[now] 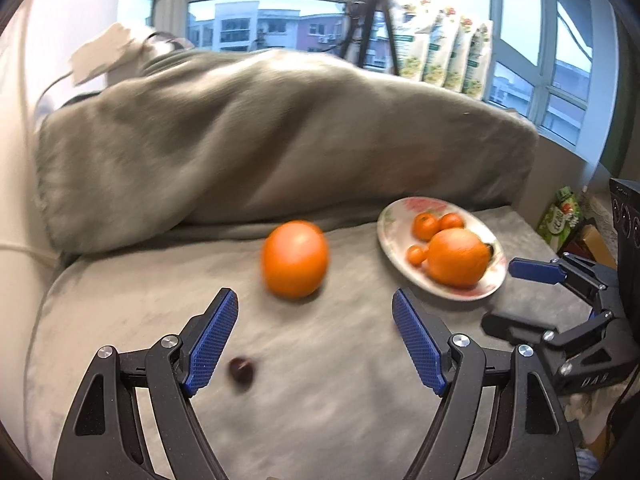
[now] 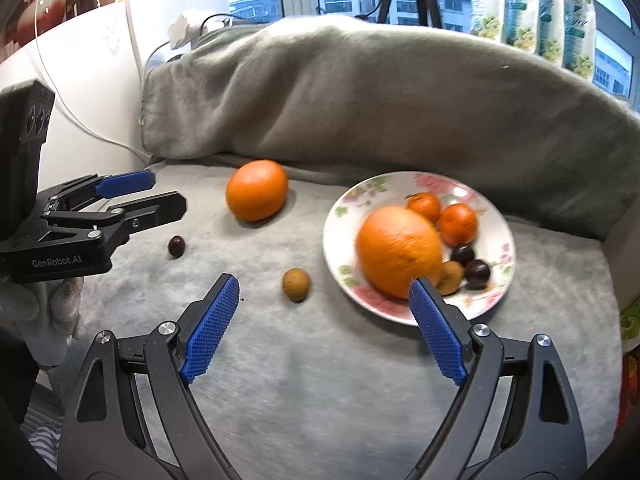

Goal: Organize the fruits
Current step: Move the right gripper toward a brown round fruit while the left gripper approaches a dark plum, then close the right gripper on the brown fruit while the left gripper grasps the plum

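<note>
Showing bright orange on the loose orange [image 2: 257, 189], pink-and-green florals across the white plate [image 2: 496, 220], grey over the blanket [image 2: 360, 92].

Grey cushion [image 2: 320, 380] bears plate [image 2: 500, 232], orange [image 2: 257, 195], cherry [image 2: 176, 246], longan [image 2: 296, 284].

It was a home, a lived-in room high in a block of flats: a grey sofa [image 2: 320, 380] with a soft back cushion [image 2: 360, 92] stood under wide windows [image 1: 264, 24] looking onto apartment buildings. Printed packets [image 2: 532, 4] lined the sill, and a flowered plate [image 2: 352, 200] of fruit sat near the sofa's back edge.
</note>
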Tool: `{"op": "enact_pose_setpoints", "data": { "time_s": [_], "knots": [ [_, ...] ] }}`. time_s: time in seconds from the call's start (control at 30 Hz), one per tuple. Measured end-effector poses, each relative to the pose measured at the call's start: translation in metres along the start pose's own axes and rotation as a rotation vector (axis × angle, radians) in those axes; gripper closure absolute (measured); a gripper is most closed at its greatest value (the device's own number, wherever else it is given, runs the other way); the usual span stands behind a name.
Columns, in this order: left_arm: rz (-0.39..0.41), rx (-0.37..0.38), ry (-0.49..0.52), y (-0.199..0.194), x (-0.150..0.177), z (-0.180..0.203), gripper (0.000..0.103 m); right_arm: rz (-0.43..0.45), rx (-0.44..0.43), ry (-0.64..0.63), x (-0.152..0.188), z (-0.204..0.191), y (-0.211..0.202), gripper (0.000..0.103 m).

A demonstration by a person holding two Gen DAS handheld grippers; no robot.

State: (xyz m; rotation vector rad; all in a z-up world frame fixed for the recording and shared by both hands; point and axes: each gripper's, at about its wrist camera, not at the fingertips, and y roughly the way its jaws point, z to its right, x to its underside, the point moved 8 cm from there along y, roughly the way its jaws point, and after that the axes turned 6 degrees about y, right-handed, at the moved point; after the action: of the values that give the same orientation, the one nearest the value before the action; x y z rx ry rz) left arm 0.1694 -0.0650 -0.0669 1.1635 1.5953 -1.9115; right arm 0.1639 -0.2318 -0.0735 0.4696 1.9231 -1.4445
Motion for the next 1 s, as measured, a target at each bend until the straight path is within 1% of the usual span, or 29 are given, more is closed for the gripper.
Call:
{"op": "enact_pose_setpoints", "data": {
  "time_s": [0.13, 0.23, 0.3, 0.4, 0.47, 0.5, 0.53, 0.57, 0.63, 0.67, 0.7, 0.77, 0.87, 1.0],
  "knots": [
    [-0.02, -0.027, -0.034, -0.002, 0.02, -0.022, 0.023, -0.015, -0.013, -0.013, 0.004, -0.011, 0.008, 0.014],
    [-0.041, -0.032, -0.052, -0.003, 0.034, -0.033, 0.024, -0.02, -0.021, -0.011, 0.006, -0.016, 0.012, 0.014],
    [-0.051, -0.031, -0.058, -0.003, 0.043, -0.036, 0.029, -0.023, -0.024, -0.007, 0.007, -0.018, 0.015, 0.014],
    [-0.066, -0.021, -0.063, -0.002, 0.052, -0.038, 0.032, -0.034, -0.032, -0.001, 0.009, -0.022, 0.02, 0.016],
    [-0.08, -0.015, -0.069, 0.001, 0.058, -0.039, 0.037, -0.048, -0.036, -0.005, 0.011, -0.025, 0.024, 0.024],
    [-0.087, -0.011, -0.072, 0.003, 0.06, -0.04, 0.04, -0.058, -0.033, -0.009, 0.012, -0.026, 0.028, 0.027],
    [-0.093, -0.006, -0.076, 0.005, 0.061, -0.04, 0.044, -0.068, -0.027, -0.009, 0.013, -0.027, 0.032, 0.031],
    [-0.097, -0.001, -0.078, 0.007, 0.063, -0.041, 0.046, -0.076, -0.026, -0.007, 0.014, -0.028, 0.035, 0.033],
    [-0.107, 0.023, -0.093, 0.01, 0.066, -0.041, 0.052, -0.095, -0.028, 0.001, 0.016, -0.029, 0.043, 0.048],
    [-0.111, 0.036, -0.099, 0.011, 0.067, -0.041, 0.054, -0.103, -0.026, 0.004, 0.017, -0.03, 0.046, 0.052],
    [-0.116, 0.042, -0.103, 0.013, 0.068, -0.041, 0.057, -0.113, -0.023, 0.007, 0.017, -0.03, 0.05, 0.054],
    [-0.126, 0.043, -0.102, 0.018, 0.07, -0.042, 0.059, -0.127, -0.02, 0.013, 0.019, -0.03, 0.056, 0.058],
    [-0.143, 0.054, -0.121, 0.023, 0.072, -0.044, 0.062, -0.142, -0.016, 0.013, 0.021, -0.031, 0.064, 0.06],
    [-0.155, 0.059, -0.135, 0.027, 0.075, -0.045, 0.063, -0.152, 0.001, 0.019, 0.021, -0.028, 0.072, 0.06]
  ]
}}
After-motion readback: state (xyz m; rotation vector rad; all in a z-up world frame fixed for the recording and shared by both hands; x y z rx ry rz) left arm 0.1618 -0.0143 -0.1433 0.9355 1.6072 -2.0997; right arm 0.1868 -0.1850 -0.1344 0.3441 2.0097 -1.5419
